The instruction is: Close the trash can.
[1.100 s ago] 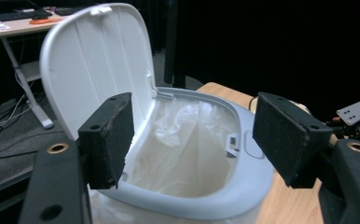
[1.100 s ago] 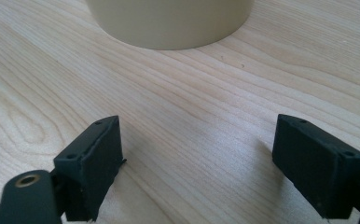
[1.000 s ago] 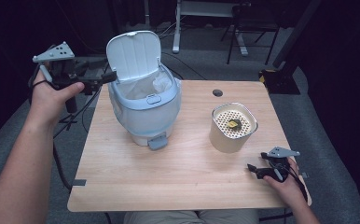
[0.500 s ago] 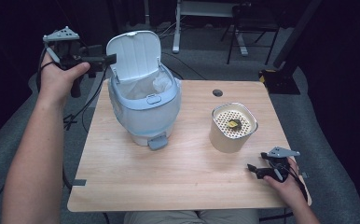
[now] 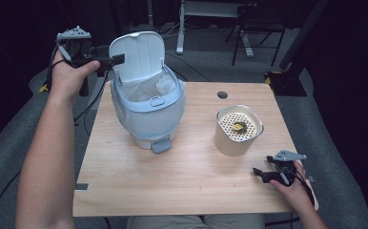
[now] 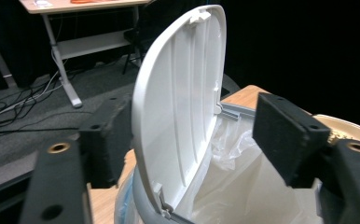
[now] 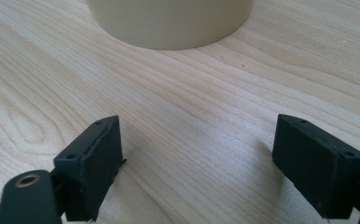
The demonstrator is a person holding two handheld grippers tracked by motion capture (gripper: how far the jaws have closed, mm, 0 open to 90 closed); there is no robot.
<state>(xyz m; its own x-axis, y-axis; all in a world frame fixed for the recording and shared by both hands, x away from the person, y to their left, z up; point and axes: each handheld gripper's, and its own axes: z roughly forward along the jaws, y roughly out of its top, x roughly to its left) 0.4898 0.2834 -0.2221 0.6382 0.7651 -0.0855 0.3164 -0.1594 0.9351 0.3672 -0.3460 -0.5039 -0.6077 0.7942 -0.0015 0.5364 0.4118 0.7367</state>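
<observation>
Lid (image 6: pixel 178 98) of the bin (image 5: pixel 148 119) is standing upright between the left claw (image 6: pixel 187 140)'s open, just-narrowing jaws, edge-on; right claw (image 7: pixel 206 163) is resting open.

No text, label, brand, number or sign can be read on anything in these views.

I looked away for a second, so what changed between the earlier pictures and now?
The left gripper drew back toward the table's left edge and rose, its fingers straddling the upright lid without pressing it; its jaws have just been closing a little. The bin, the beige container and the right gripper stayed put.
</observation>
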